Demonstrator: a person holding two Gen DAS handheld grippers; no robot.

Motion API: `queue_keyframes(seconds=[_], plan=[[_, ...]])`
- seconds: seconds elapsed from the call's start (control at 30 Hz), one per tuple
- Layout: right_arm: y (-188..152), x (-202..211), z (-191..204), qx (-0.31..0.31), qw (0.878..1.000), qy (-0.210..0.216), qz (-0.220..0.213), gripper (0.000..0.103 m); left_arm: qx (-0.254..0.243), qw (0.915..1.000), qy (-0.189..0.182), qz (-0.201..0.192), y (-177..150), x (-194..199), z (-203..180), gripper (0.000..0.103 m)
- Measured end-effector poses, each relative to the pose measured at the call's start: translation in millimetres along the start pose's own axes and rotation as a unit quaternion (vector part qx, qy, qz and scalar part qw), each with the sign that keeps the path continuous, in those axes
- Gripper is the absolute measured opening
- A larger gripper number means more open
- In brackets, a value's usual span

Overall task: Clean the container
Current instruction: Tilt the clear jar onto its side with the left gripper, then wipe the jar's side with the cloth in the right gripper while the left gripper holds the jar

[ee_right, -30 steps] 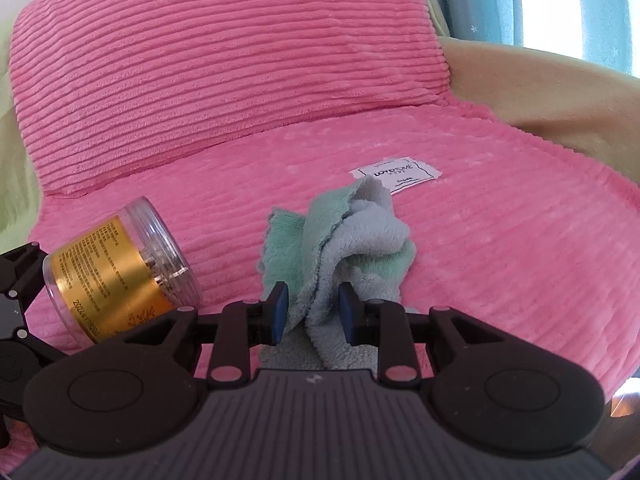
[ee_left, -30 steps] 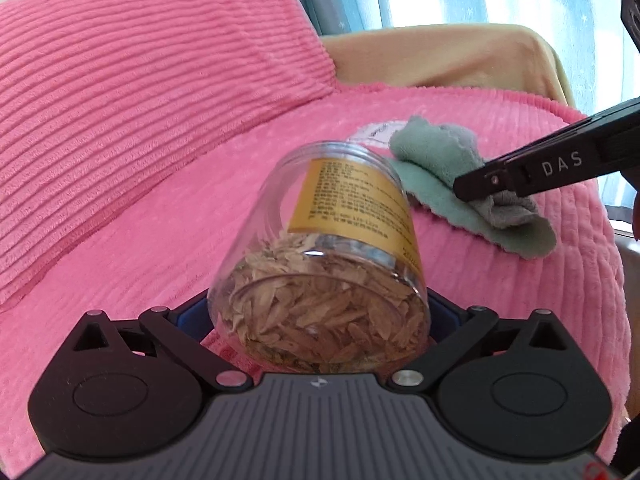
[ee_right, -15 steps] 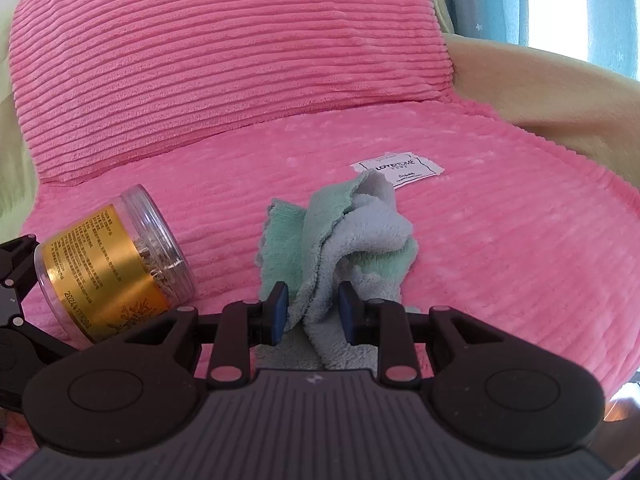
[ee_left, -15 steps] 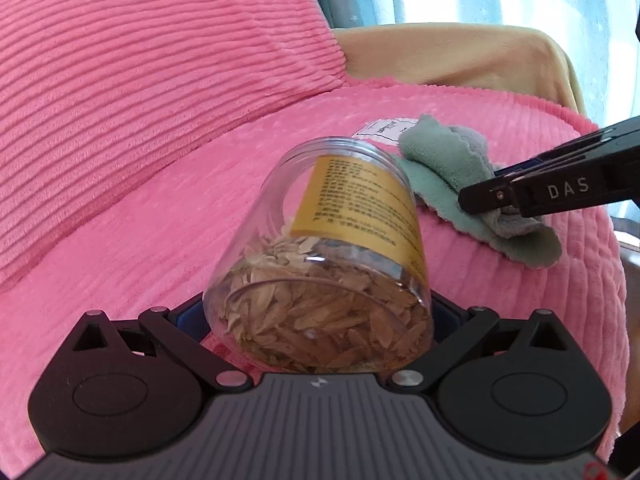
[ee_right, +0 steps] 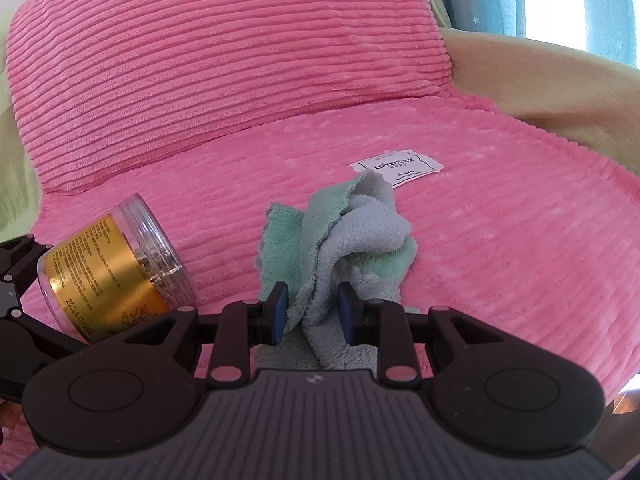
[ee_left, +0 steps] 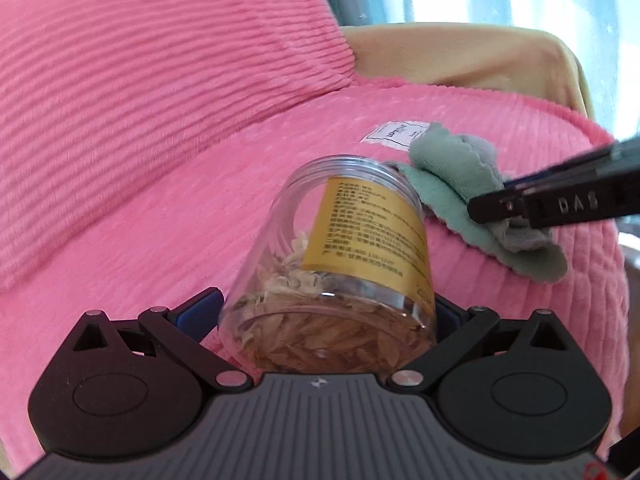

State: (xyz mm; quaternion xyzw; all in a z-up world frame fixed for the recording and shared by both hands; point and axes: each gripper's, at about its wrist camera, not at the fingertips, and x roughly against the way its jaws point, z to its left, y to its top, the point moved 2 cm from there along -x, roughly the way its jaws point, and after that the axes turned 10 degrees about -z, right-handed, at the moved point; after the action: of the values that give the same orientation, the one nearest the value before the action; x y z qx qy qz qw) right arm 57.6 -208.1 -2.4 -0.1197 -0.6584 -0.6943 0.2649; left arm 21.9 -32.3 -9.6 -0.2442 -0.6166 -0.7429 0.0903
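left gripper: clamping the jar across its lower body, fingers spread wide to jar width, blue pads pressing both sides. Closed on it, not slack.
jar: sitting between the left fingers, tilted, far end pointing forward past the fingertips. Clear plastic, yellow label, pale dried flakes piling at the near end. In the right view it is showing left of the right fingers, well apart from them.
cloth: green/grey, bunched, lying on the pink cushion. Near fold rising between the right fingers, rest spilling forward of the tips. In the left view it is lying right of the jar's far end, close behind it; cannot tell if touching.
right gripper: fingers narrowed to a small gap, pinching the cloth's near fold between the blue pads. Holding it, I judge; most of the cloth is resting on the cushion.
white tag: lying on the cushion just beyond the cloth.
step: both tools are loaded, jar in left, cloth in right. Judging this as the pre-wipe stage, no cloth-to-jar rubbing visible.
next: right needs to be lifting the cloth clear and bringing it leftward onto the jar wall, left holding firm so the jar isn't twisting out.
risk: cloth hanging loose, could be dragging or slipping from the pinch.
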Motion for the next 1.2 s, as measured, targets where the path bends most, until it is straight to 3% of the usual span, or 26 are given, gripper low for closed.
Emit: queue_keyframes(seconds=[0.23, 0.5, 0.7, 0.83, 0.9, 1.1, 1.2], plan=[[-1.1, -0.7, 5.5, -0.003, 1.0, -0.003, 0.0, 0.023, 0.023, 0.9994, 0.003, 0.025, -0.6, -5.6, 3.9, 0.103], [-0.5, 1.3, 6.2, 0.01, 1.0, -0.011, -0.005, 0.017, -0.055, 0.9982, 0.022, 0.009, -1.1, -0.5, -10.7, 0.102], [2.7, 2.5, 7.7, 0.016, 1.0, -0.016, -0.01, 0.009, -0.064, 0.9979, 0.016, 0.002, -3.5, -1.7, -11.0, 0.102], [7.0, 5.0, 4.8, 0.007, 1.0, -0.012, -0.02, 0.007, -0.035, 0.9993, -0.013, 0.0, -4.8, -5.7, -3.8, 0.089], [12.3, 10.0, 3.9, 0.004, 0.999, -0.01, -0.037, 0.007, -0.025, 0.9995, -0.02, -0.005, -4.2, -5.5, -1.6, 0.088], [36.4, 41.0, 12.4, 0.004, 0.992, 0.053, -0.115, 0.007, -0.038, 0.9986, -0.028, -0.023, -2.1, -6.1, -1.9, 0.087], [39.9, 50.4, 23.7, 0.015, 0.986, 0.1, -0.13, 0.007, -0.046, 0.9979, -0.033, -0.032, -1.6, -6.2, -3.0, 0.087]])
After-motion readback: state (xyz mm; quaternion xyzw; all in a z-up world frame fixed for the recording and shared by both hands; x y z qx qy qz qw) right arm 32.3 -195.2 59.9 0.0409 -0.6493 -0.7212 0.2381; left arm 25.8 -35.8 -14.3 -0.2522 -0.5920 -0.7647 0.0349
